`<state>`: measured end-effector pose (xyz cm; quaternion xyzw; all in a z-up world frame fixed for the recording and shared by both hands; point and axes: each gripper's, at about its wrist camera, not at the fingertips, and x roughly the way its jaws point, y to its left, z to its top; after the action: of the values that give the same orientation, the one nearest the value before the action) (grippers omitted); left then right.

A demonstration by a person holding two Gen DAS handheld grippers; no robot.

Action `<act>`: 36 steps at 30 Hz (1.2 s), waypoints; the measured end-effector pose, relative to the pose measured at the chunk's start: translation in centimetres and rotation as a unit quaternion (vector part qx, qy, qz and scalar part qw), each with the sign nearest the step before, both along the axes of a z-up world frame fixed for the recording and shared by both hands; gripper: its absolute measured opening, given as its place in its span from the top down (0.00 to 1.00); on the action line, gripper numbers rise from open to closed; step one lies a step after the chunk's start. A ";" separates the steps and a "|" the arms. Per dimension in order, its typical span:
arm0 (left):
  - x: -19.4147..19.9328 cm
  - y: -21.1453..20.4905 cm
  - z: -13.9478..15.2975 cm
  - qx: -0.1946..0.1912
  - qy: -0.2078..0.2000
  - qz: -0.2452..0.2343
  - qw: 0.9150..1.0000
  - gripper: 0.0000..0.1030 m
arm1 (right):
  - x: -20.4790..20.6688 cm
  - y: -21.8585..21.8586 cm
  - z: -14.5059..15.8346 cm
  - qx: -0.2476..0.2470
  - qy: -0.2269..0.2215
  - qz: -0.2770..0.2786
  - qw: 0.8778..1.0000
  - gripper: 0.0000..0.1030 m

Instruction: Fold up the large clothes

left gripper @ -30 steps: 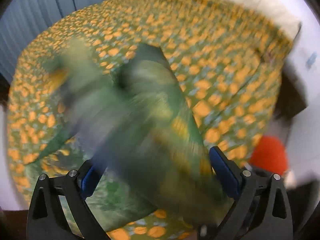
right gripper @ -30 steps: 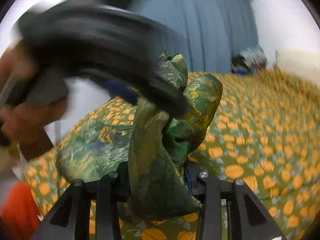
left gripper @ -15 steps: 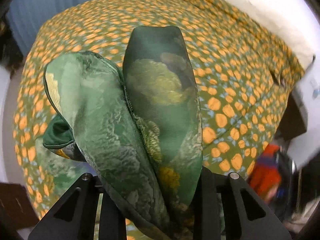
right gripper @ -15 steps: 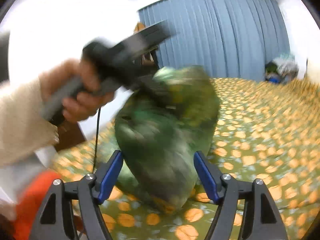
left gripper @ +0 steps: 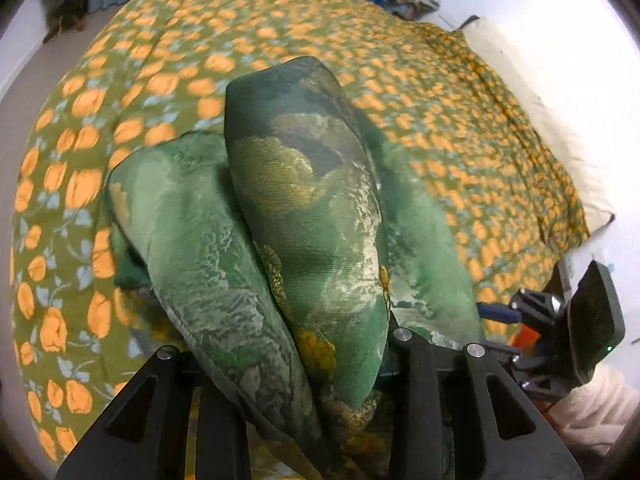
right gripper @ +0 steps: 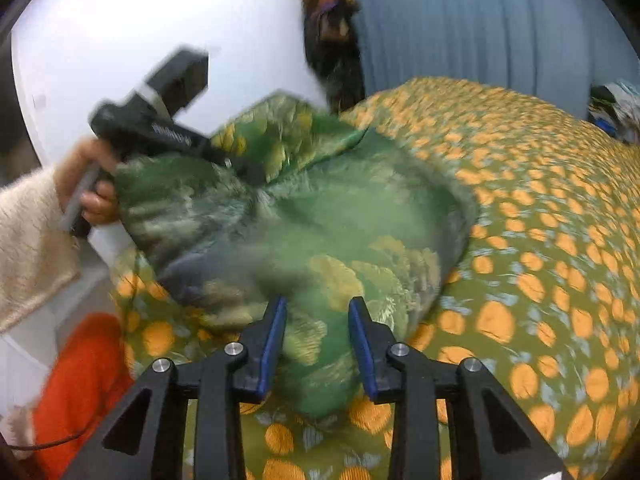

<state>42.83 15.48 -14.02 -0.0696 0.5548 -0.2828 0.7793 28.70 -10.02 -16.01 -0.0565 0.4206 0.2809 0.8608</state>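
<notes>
1. The left gripper (left gripper: pixel 304 364) is clamped on a thick bunch of the green brocade garment (left gripper: pixel 304 216), its jaws having just eased slightly wider.
2. The right gripper (right gripper: pixel 316 344) has just been closing; its blue pads (right gripper: pixel 273 340) flank a fold of the same garment, though whether they press it is unclear.
3. The garment lies bunched near the edge of the orange-flowered bedspread (right gripper: pixel 540 240).
4. Best to draw both grips apart evenly so the cloth spreads flat before folding.
5. Both grippers point steeply down; the left hand (right gripper: pixel 94 192) in its cream sleeve (right gripper: pixel 32 248) holds its tool from the side.
</notes>
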 end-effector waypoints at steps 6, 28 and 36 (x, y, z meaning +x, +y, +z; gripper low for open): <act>1.3 3.5 -5.6 -0.059 0.040 0.044 0.996 0.58 | 2.3 1.5 -6.3 0.017 0.067 -0.010 0.998 0.70; 0.7 9.8 -4.2 -0.096 0.041 0.100 0.990 0.38 | 4.0 12.9 -4.5 0.032 0.061 0.014 0.998 0.68; 1.2 10.0 -6.7 -0.053 0.043 0.150 0.986 0.47 | 2.6 14.9 -5.3 -0.043 0.030 0.011 0.999 0.68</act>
<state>44.02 25.48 -20.68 -0.2052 0.5552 -0.1888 0.7835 31.31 4.92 -21.34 -0.0898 0.4569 0.2738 0.8415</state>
